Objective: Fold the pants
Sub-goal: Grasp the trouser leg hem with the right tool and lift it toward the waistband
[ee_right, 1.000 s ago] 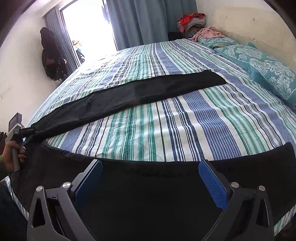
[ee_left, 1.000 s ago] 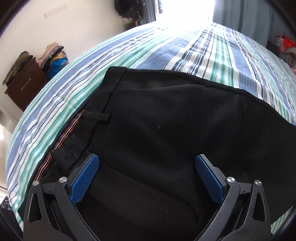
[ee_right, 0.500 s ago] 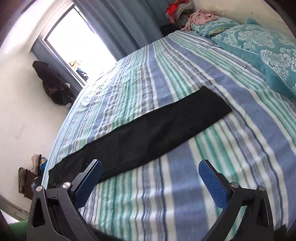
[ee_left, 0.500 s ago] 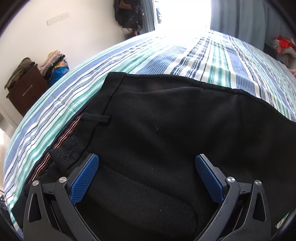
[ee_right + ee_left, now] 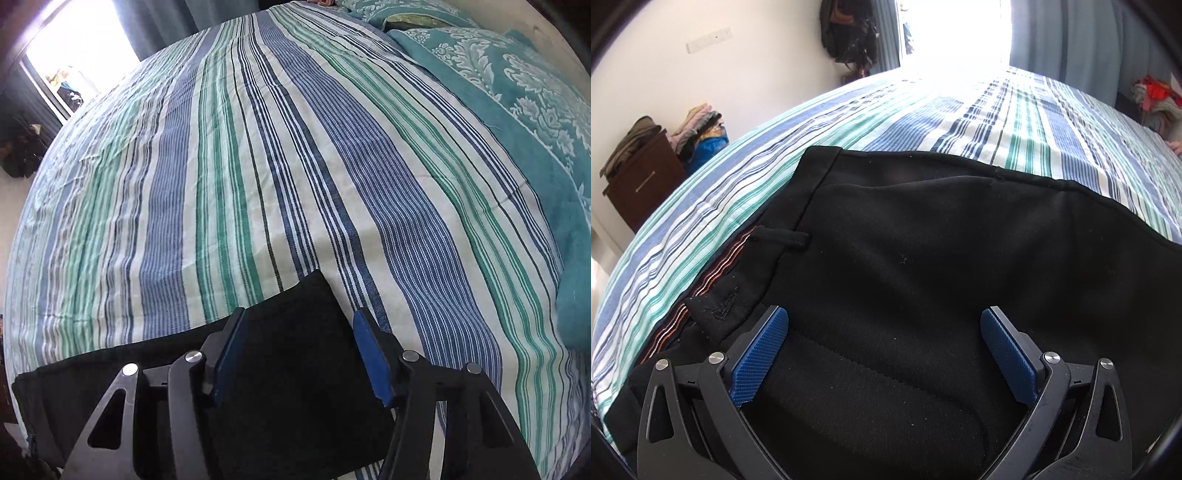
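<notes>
Pants [image 5: 923,258] waist fills lower frame beneath left gripper [image 5: 884,354], jaws wide apart. Right gripper [image 5: 299,354], jaws apart, straddles leg end at bottom centre on bed [image 5: 258,166].

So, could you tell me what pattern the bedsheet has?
Bedsheet: blue, green and white stripes, clearest in the right wrist view.
</notes>
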The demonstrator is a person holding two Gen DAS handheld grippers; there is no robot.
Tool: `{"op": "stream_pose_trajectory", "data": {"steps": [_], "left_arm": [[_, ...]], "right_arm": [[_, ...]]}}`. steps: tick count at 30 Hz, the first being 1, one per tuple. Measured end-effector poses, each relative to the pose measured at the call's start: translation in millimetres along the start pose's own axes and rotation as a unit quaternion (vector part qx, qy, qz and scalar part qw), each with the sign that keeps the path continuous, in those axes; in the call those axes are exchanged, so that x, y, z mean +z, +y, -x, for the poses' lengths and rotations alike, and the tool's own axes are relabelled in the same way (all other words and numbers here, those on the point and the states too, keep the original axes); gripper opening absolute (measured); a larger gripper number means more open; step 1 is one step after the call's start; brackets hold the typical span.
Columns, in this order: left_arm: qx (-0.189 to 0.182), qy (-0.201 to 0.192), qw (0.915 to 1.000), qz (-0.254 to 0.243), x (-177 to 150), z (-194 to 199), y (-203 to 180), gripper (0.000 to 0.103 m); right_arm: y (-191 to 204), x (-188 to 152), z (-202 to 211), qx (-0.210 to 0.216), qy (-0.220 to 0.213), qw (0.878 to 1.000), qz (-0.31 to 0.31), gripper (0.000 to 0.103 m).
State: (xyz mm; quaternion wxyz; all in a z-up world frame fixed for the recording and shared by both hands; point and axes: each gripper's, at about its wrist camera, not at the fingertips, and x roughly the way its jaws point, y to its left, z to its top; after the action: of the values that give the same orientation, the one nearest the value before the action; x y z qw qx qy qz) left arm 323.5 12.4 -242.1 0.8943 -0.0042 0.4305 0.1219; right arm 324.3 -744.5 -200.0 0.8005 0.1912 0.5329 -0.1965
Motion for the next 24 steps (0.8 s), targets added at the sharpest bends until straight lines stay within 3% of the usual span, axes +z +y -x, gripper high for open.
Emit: {"op": "stream_pose_trajectory", "data": {"steps": [3, 5, 6, 12, 16, 20, 22, 24], "left_arm": [[0.002, -0.001, 1.0, -0.001, 0, 0, -1, 0.102], [0.004, -0.001, 1.0, -0.002, 0, 0, -2, 0.102], [0.005, -0.001, 1.0, -0.003, 0, 0, -2, 0.102], [0.01, 0.002, 0.9999, -0.007, 2, -1, -4, 0.102], [0.02, 0.004, 0.9997, -0.013, 3, -1, -7, 0.102], [0.046, 0.006, 0.9985, -0.029, 4, 2, -14, 0.102], [0.066, 0.012, 0.9969, -0.041, 6, 5, -19, 0.102], [0.087, 0.025, 0.9941, -0.06, 10, 7, -26, 0.103]], "right_arm": [[1, -4, -19, 0.002, 0.01, 1.0, 0.007, 0.06], [0, -5, -16, 0.002, -0.006, 1.0, 0.018, 0.037], [-3, -6, -10, 0.001, -0.016, 1.0, 0.022, 0.014], [-12, -50, 69, 0.064, -0.115, 0.991, 0.028, 0.01], [-20, -133, 138, 0.109, -0.181, 0.977, -0.002, 0.01], [-38, -254, 185, 0.12, -0.215, 0.966, -0.082, 0.01], [-42, -315, 197, 0.092, -0.214, 0.965, -0.119, 0.01], [-36, -362, 200, 0.034, -0.194, 0.972, -0.124, 0.011]]}}
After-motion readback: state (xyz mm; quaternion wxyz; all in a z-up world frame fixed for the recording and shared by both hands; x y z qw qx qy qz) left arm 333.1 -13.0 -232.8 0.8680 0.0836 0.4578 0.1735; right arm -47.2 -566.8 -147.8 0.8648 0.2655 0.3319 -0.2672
